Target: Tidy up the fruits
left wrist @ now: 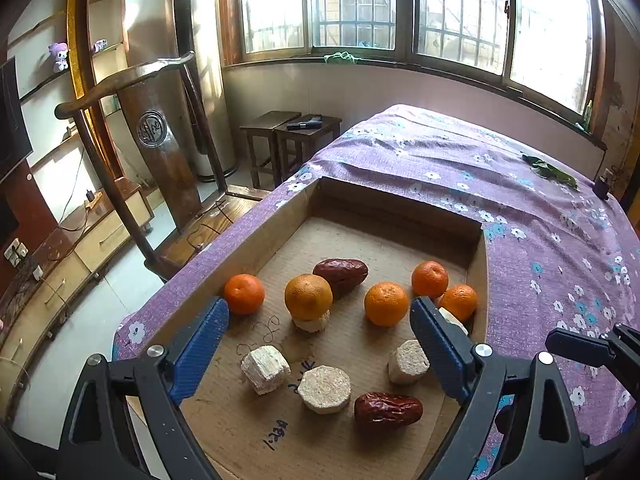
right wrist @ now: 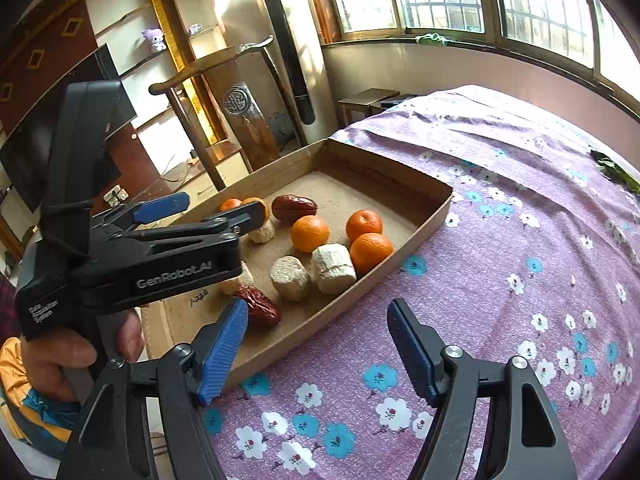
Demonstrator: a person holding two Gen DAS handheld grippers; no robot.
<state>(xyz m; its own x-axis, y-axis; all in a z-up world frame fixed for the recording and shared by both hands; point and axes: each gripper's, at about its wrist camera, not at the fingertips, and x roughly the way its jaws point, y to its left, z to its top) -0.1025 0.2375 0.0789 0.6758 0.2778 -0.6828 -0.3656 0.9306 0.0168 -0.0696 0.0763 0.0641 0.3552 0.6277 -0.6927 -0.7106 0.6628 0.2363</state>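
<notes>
Left hand-held gripper (left wrist: 320, 344): blue-padded jaws spread wide, released, nothing between them; it hovers over the shallow brown cardboard tray (left wrist: 276, 224). Right hand-held gripper (right wrist: 316, 344): likewise released and empty, poised above the purple floral cloth (right wrist: 500, 208) on the table, beside the tray's near wall. All fruit lies inside the tray: five round orange tangerines (left wrist: 386, 304), two wrinkled dark-red dates (left wrist: 388, 411) and several pale beige cut chunks (left wrist: 324, 389). In my judgement, gathering is done; the kinds remain intermixed, one tangerine (left wrist: 308, 297) perched on a chunk, so sorting is outstanding.
</notes>
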